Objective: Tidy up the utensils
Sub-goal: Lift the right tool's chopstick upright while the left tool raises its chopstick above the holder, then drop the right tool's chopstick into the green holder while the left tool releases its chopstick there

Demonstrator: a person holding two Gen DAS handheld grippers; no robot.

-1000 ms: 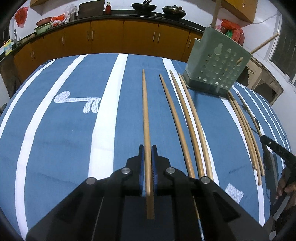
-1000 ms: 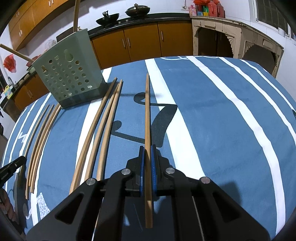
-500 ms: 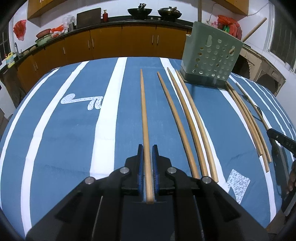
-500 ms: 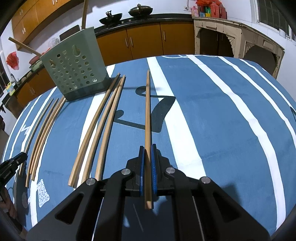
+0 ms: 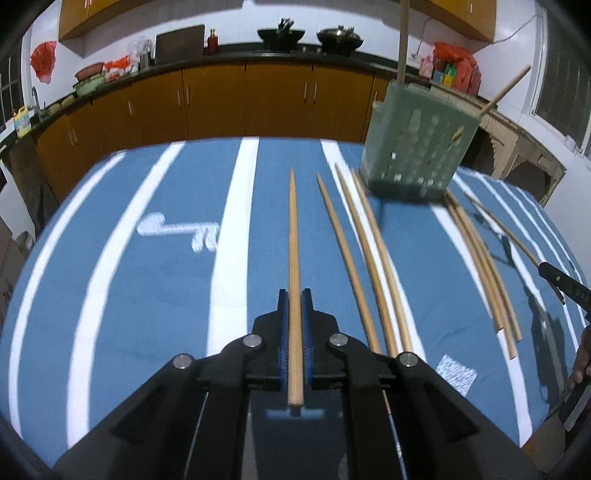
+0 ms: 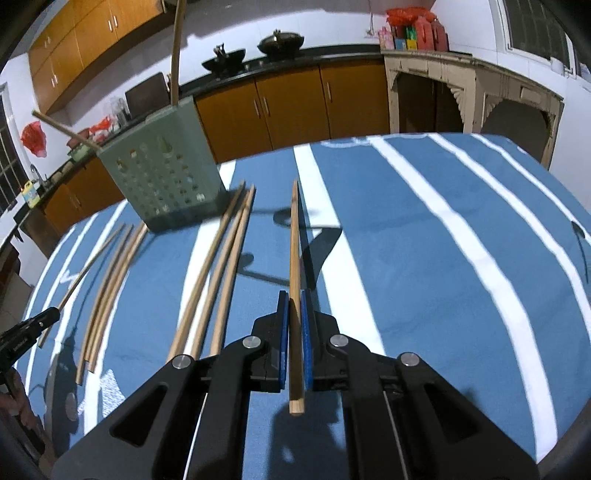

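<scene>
Orange-brown cabinets (image 5: 221, 103) line white walls (image 6: 332, 22) (windows (image 6: 535, 29) at right).

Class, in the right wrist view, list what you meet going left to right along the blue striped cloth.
Other tongs' black tip → four thin wooden chopsticks → three thicker wooden chopsticks → single wooden chopstick clamped in the right tongs.

Right hand-held gripper (image 6: 294, 317) clamping a wooden chopstick (image 6: 294, 258), three chopsticks (image 6: 218, 273) lying beside a green holder (image 6: 162, 184)
</scene>
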